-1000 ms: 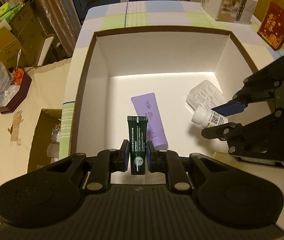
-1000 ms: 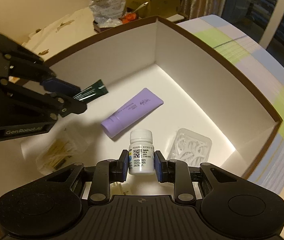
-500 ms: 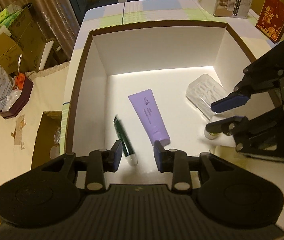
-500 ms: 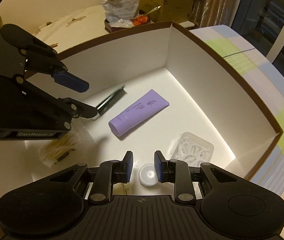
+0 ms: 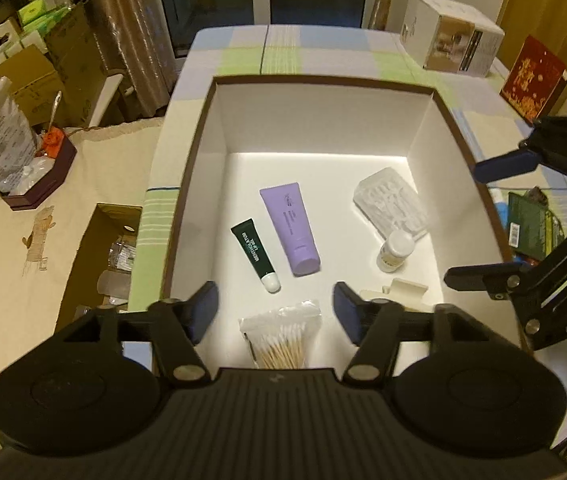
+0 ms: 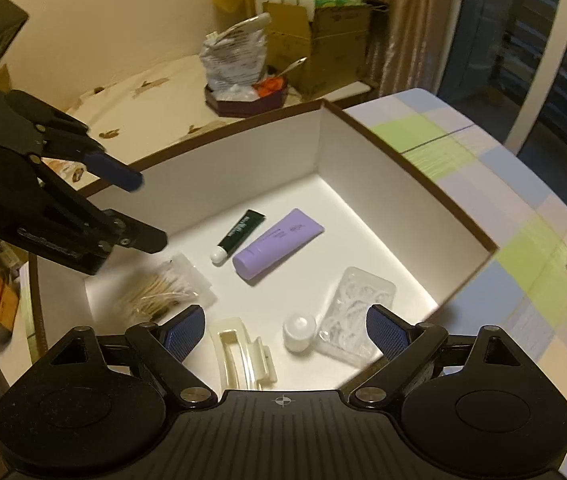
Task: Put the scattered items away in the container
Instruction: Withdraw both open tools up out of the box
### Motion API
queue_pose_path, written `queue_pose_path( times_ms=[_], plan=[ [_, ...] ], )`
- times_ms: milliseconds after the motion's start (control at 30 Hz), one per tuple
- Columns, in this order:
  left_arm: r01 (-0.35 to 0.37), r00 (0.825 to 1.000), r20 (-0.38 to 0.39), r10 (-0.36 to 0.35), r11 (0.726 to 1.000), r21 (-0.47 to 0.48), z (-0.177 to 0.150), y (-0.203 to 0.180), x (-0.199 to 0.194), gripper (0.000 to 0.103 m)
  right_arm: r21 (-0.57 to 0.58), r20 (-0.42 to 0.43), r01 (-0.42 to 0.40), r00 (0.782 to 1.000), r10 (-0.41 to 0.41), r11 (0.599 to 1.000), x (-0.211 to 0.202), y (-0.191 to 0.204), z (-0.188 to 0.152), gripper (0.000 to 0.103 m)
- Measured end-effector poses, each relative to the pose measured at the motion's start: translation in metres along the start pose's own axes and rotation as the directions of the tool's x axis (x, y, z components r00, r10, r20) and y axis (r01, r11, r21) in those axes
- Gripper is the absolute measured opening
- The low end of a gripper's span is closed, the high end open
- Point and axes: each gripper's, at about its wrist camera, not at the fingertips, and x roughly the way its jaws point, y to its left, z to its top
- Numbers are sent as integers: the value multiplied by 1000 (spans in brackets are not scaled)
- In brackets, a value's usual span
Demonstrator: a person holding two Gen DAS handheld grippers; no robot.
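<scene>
Left wrist: left gripper (image 5: pixel 275 312) gapes empty above box (image 5: pixel 187 184).

A white-lined box (image 6: pixel 363 156) is seen on the checked table (image 6: pixel 503 184), with the right claw (image 6: pixel 285 330) spread wide above it. Inside are laid a green tube (image 6: pixel 239 232), purple tube (image 6: pixel 279 242), cotton swabs (image 6: pixel 159 292), hair clip (image 6: pixel 243 356), white bottle (image 6: pixel 299 332) and clear case (image 6: pixel 357 312).

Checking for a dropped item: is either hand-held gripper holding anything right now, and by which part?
Nothing is held. The left hand-held gripper and the right hand-held gripper are both open and empty above the box.
</scene>
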Motion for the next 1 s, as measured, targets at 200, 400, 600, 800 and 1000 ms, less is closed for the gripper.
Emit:
queue_pose_path(
  times_ms=[200, 400, 600, 800, 1000],
  plan=[
    [2, 1000, 27, -1, 1000, -15, 0, -6, -31, 77, 60, 8, 22, 1000, -22, 998, -29, 4, -2, 93],
    [6, 997, 76, -4, 1000, -20, -9, -17, -72, 86, 131, 29, 18, 999, -22, 991, -67, 12, -15, 93],
    [-8, 995, 103, 11, 1000, -29, -26, -32, -106, 88, 175, 59, 17, 998, -28, 984, -105, 27, -32, 93],
    [-2, 993, 122, 8, 999, -45, -45, -44, -137, 92, 180, 95, 6, 995, -23, 984, -136, 47, -45, 93],
    [-22, 991, 129, 28, 999, -46, -62, -61, -159, 93, 177, 126, -2, 992, -20, 984, -160, 65, -59, 93]
  ],
)
